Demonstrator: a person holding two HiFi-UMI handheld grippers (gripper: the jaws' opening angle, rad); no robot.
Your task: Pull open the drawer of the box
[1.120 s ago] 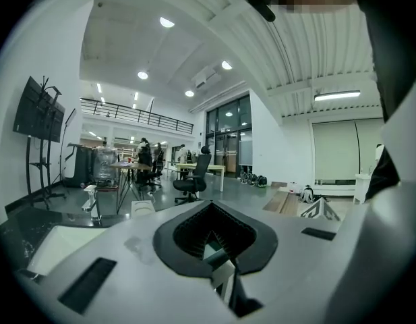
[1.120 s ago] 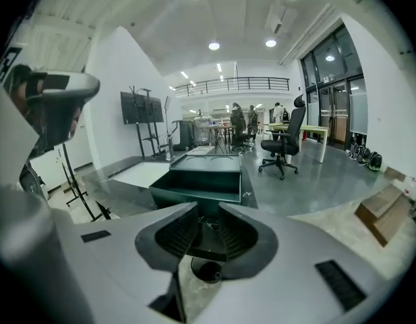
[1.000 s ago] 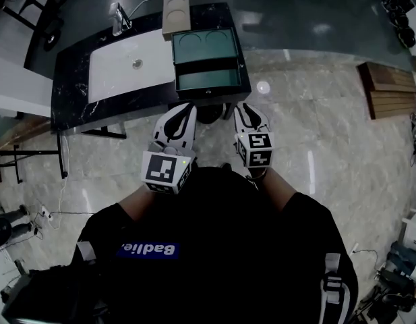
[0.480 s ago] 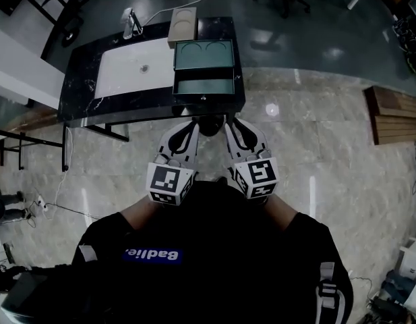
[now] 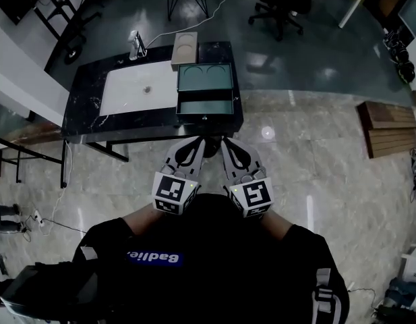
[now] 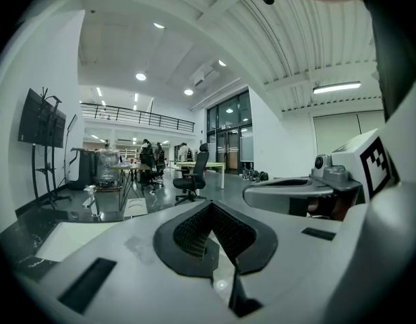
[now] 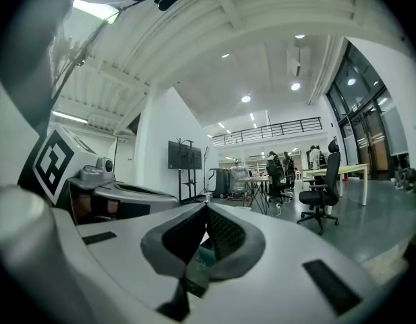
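The dark green box point(image 5: 205, 77) stands at the near right corner of the black table point(image 5: 86, 120), its top showing two round recesses. Its drawer point(image 5: 205, 105) is pulled out toward me and looks empty. Both grippers are held close to my chest, well short of the table and touching nothing. My left gripper point(image 5: 196, 143) point(image 6: 209, 206) has its jaws together with nothing in them. My right gripper point(image 5: 225, 144) point(image 7: 206, 208) has just been closing; its pads meet with nothing between them.
A white sink basin point(image 5: 140, 86) with a faucet point(image 5: 135, 44) fills the table's middle. A beige tray point(image 5: 184, 49) lies behind the box. An office chair point(image 5: 282, 2) stands beyond the table, and wooden boards point(image 5: 390, 127) lie on the floor at right.
Both grippers have drawn back from the table toward my body, the right one rising. The right jaws went from open to shut. The drawer stays pulled out.
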